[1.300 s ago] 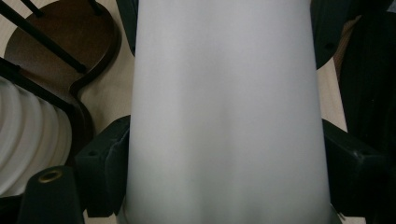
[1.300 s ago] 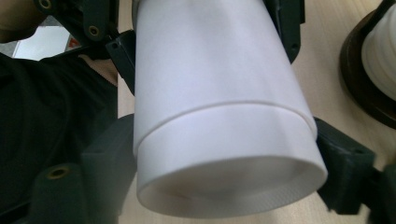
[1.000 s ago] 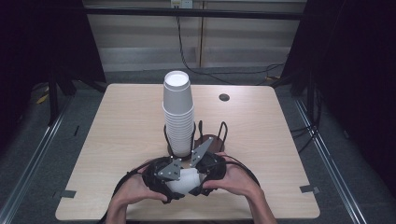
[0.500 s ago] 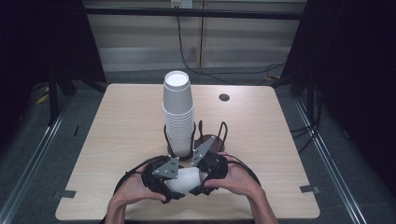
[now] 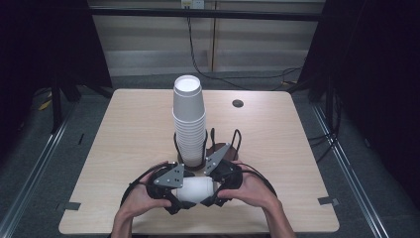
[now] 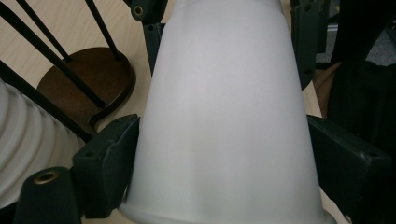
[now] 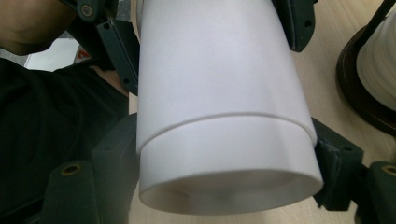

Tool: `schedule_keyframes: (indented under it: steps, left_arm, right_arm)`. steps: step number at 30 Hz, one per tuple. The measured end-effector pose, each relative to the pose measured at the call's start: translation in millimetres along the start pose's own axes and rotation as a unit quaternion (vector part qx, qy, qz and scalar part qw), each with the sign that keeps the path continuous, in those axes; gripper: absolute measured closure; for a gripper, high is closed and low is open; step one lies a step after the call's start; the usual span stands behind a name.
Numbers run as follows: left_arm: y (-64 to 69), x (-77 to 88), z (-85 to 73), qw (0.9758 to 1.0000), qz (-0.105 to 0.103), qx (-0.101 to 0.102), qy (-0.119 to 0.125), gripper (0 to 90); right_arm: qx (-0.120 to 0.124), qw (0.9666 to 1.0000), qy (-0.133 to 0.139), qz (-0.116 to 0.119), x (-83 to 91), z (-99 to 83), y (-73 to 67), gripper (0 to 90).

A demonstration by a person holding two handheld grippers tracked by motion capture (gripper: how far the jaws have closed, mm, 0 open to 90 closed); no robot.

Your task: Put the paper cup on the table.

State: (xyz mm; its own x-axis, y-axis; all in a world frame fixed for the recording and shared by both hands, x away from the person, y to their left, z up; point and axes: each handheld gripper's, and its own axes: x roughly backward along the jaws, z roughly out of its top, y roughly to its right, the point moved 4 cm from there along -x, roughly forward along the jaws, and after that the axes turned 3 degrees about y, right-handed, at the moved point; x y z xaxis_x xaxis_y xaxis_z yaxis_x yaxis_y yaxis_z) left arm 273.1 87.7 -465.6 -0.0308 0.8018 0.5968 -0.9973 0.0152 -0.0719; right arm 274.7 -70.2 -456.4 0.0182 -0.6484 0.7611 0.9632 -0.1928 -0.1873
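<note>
Two nested white cups (image 5: 195,190) lie on their side, held between both grippers near the table's front edge. My left gripper (image 6: 224,172) is shut on the outer cup (image 6: 224,102), with its fingers (image 6: 109,158) pressed on both sides near the base. My right gripper (image 7: 224,168) is shut on the inner cup (image 7: 229,158), whose rim end sticks out of the outer cup (image 7: 210,60). In the high view the left gripper (image 5: 179,196) and the right gripper (image 5: 212,191) face each other, a hand behind each.
A tall stack of white cups (image 5: 189,119) stands in a black wire holder on a brown base (image 5: 218,148) just behind the grippers. A small dark disc (image 5: 237,103) lies at the back right of the wooden table (image 5: 124,129).
</note>
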Motion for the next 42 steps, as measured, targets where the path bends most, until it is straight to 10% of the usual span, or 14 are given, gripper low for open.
schedule_keyframes:
  steps: [22,42]
  left_arm:
    - [-7.2,31.5,-2.6,0.9932,0.039,0.04,0.102,15.8]
    - [-3.5,40.0,-27.8,0.9845,0.066,0.085,0.138,15.7]
  right_arm:
    - [-0.044,0.9986,0.02,-0.021,12.0,-14.0,10.5,23.3]
    - [-0.075,0.9891,0.117,-0.048,16.9,-25.8,19.4,23.2]
